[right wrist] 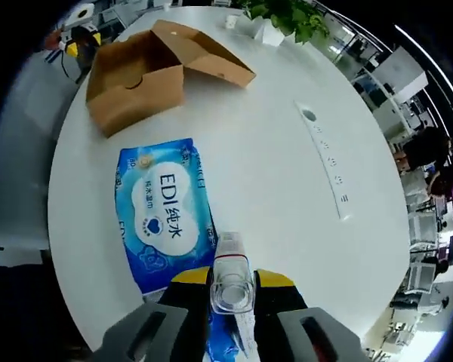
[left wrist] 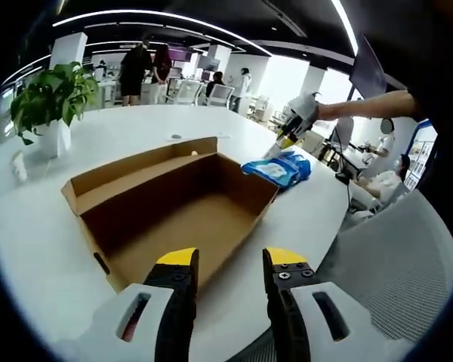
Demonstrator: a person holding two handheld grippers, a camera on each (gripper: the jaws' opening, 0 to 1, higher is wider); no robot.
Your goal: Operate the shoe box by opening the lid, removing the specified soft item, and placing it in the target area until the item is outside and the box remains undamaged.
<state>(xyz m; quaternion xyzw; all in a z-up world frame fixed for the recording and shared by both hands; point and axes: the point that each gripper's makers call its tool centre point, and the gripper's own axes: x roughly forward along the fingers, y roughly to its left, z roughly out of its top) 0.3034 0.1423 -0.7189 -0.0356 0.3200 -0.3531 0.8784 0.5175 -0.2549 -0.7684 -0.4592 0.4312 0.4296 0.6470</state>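
The brown cardboard shoe box (left wrist: 174, 204) lies on the white round table (left wrist: 83, 286) with its lid (left wrist: 136, 170) folded back, and its inside is bare. My left gripper (left wrist: 232, 264) is open just short of the box's near edge, holding nothing. A blue pack of wet wipes (left wrist: 279, 167) lies by the box's far right corner. In the right gripper view the pack (right wrist: 166, 219) rests flat on the table, outside the box (right wrist: 136, 75). My right gripper (right wrist: 232, 280) is shut on the pack's pale end tab. The left gripper (right wrist: 79, 38) shows beyond the box.
A potted plant (left wrist: 53, 98) stands at the far left of the table, with a small white object (left wrist: 19, 166) beside it. A long socket strip (right wrist: 325, 158) is set into the tabletop. A grey chair (left wrist: 408, 264) is at the right. People stand in the background.
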